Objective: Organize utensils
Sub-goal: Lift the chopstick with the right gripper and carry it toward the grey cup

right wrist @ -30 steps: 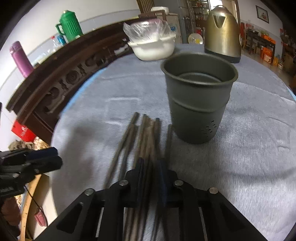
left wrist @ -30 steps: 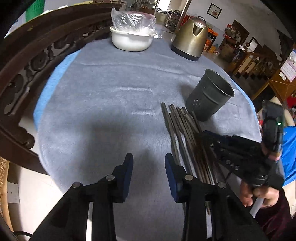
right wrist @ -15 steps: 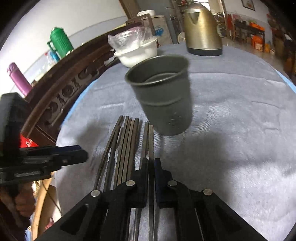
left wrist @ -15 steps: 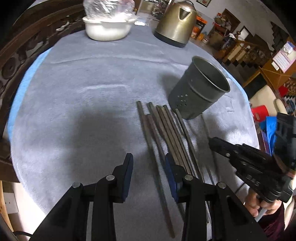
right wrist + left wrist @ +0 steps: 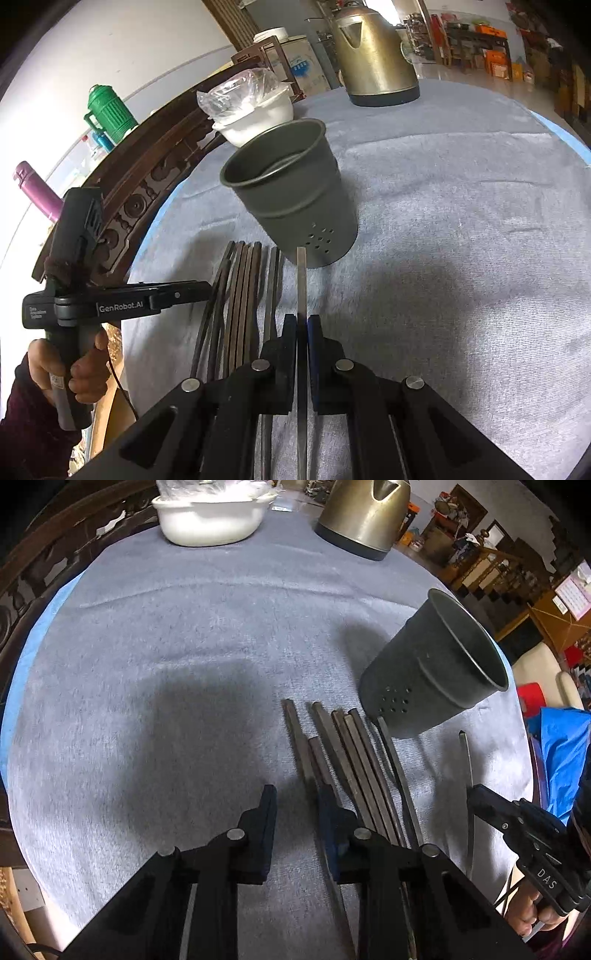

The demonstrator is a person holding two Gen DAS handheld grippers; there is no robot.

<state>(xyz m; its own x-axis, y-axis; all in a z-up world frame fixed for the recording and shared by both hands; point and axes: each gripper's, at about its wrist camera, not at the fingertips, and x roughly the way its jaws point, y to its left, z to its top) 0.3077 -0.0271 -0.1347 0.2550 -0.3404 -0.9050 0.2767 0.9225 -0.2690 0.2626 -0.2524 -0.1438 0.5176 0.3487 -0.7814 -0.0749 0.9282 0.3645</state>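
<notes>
Chopsticks [image 5: 347, 760] lie bundled on the desk [image 5: 166, 635] at seven o'clock of the empty holder [image 5: 291, 195]. Right gripper [image 5: 302, 325] is clenched on one chopstick [image 5: 301, 280]; left gripper [image 5: 295, 812] is released. Nothing is sorted yet, apparently.

Eight chopsticks [image 5: 354, 760], one holder [image 5: 432, 675]

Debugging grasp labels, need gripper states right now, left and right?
Left gripper: open, holding nothing, just above the cloth beside the chopsticks.
Right gripper: shut on a single chopstick, lifted clear of the pile.
</notes>
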